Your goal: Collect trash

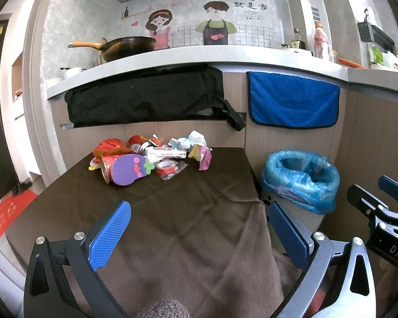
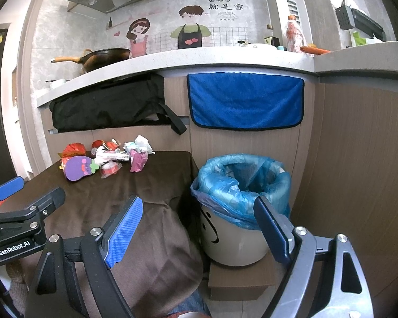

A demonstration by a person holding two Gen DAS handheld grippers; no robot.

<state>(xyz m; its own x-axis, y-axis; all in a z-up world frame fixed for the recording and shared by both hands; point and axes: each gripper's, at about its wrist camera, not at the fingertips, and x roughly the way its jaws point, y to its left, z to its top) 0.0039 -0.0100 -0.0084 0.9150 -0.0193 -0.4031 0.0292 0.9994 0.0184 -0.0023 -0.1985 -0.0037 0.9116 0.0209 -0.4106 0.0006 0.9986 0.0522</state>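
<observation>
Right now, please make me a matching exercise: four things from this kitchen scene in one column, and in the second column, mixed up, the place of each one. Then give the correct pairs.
Column one:
1. wok
2. blue towel
3. purple eggplant cutout
4. bin with the blue bag

Column two:
A. on a box on the floor, beside the table
B. on the brown cloth, in the pile of trash
C. up on the grey counter
D. hanging on the cabinet front under the counter

Pairs: 1-C, 2-D, 3-B, 4-A.
</observation>
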